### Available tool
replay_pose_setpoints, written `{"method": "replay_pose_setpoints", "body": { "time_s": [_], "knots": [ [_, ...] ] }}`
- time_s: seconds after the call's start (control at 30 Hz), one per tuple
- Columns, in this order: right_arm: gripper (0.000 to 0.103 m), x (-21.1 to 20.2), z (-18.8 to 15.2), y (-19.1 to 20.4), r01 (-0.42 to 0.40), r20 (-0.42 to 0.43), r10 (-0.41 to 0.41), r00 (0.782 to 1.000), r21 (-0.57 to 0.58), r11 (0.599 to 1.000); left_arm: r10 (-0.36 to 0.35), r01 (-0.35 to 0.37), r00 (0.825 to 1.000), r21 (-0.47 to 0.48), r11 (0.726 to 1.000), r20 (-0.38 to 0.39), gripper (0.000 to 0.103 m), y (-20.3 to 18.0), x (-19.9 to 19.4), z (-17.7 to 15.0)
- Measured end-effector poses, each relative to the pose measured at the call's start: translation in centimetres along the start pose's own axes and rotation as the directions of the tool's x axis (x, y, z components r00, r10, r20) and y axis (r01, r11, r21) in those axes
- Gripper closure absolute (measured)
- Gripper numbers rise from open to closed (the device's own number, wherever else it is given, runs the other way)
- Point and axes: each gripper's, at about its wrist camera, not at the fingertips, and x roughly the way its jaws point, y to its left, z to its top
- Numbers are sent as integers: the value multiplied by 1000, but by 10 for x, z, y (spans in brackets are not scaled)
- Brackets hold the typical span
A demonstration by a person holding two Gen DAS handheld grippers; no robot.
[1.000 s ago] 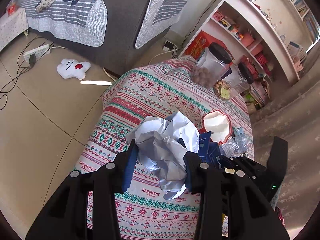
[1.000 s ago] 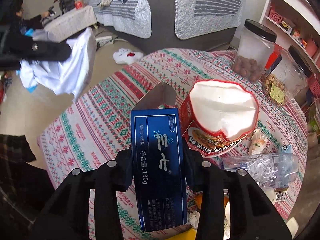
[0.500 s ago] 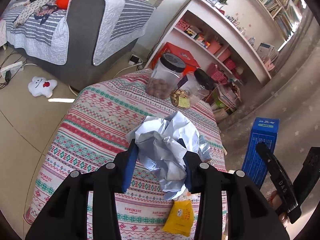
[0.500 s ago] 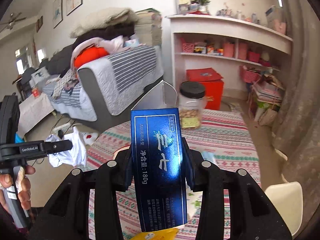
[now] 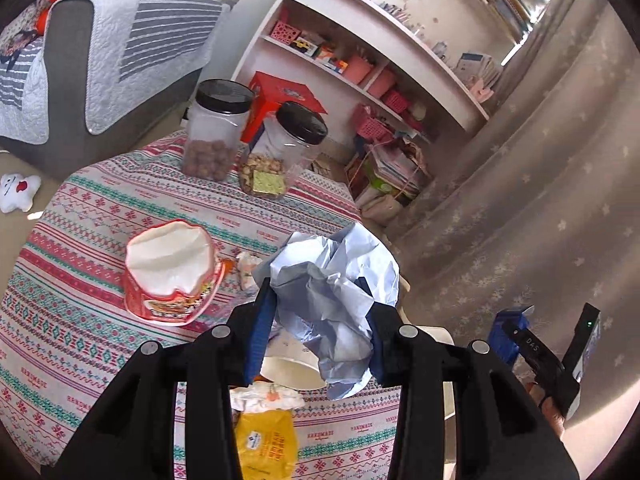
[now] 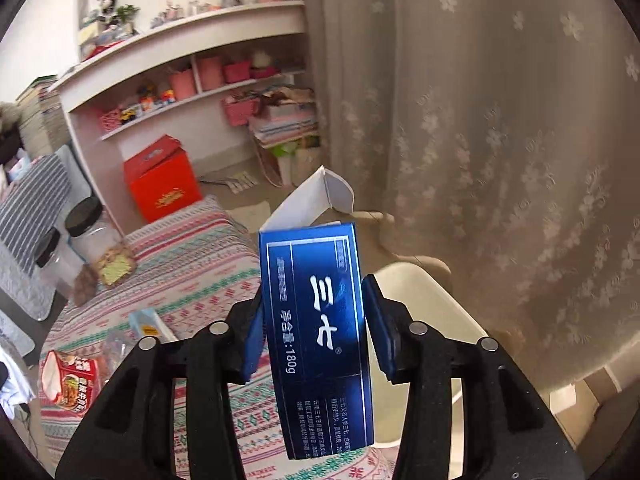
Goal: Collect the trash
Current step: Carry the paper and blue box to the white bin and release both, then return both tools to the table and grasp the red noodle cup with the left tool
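My left gripper (image 5: 320,320) is shut on a crumpled pale blue paper (image 5: 336,292) and holds it above the near right part of the round table (image 5: 100,208). My right gripper (image 6: 316,320) is shut on a dark blue carton (image 6: 320,320) with its white flap open, held up beyond the table's right edge, over a cream bin (image 6: 424,300). The right gripper and carton also show at far right in the left wrist view (image 5: 508,336). On the table lie a red noodle cup (image 5: 168,272), a yellow packet (image 5: 266,440), a white paper cup (image 5: 292,372) and small wrappers.
Two black-lidded clear jars (image 5: 216,132) (image 5: 280,152) stand at the table's far side. White shelves (image 5: 360,40) and a red box (image 6: 160,176) are behind. A flowered curtain (image 6: 500,140) hangs at right. A grey sofa (image 5: 92,52) is at far left.
Both grippers have swung to the right with their loads. The right gripper went from over the table toward the curtain and bin; the left now views the table's right part.
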Motion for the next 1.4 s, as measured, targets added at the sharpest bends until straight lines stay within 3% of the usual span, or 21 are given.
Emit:
{"method": "replay_pose_setpoints", "body": {
  "time_s": [0.03, 0.1, 0.2, 0.53, 0.9, 1.0, 1.1, 1.17, 1.3, 1.4],
  "knots": [
    [38, -2, 0, -10, 7, 11, -7, 1000, 25, 1000, -13, 13, 1000, 12, 1000, -7, 63, -8, 4, -3],
    [15, -12, 3, -25, 37, 64, -42, 997, 71, 997, -42, 43, 999, 39, 998, -18, 63, -27, 13, -7],
    [7, -27, 10, -44, 82, 152, -102, 983, 133, 988, -87, 89, 996, 96, 991, -24, 63, -58, 23, -16],
    [7, -46, 32, -100, 209, 238, -271, 933, 254, 944, -173, 209, 972, 248, 946, -161, 63, -175, 91, -46],
    [7, -50, 47, -146, 238, 223, -332, 917, 363, 901, -199, 294, 933, 318, 901, -298, 60, -267, 160, -96],
    [7, -50, 49, -151, 252, 223, -349, 910, 370, 894, -198, 309, 917, 304, 901, -345, 39, -278, 174, -105],
    [7, -50, 50, -152, 260, 224, -358, 907, 370, 892, -180, 291, 924, 313, 904, -338, 27, -278, 174, -105],
    [7, -51, 50, -151, 260, 225, -357, 907, 368, 893, -157, 259, 938, 326, 909, -309, 21, -276, 170, -100],
    [7, -50, 50, -139, 233, 237, -322, 916, 339, 912, -63, 122, 984, 383, 915, -165, 11, -262, 144, -77],
    [7, -48, 48, -119, 205, 246, -279, 928, 289, 935, -15, 35, 998, 404, 914, -54, 7, -248, 121, -58]
  ]
}}
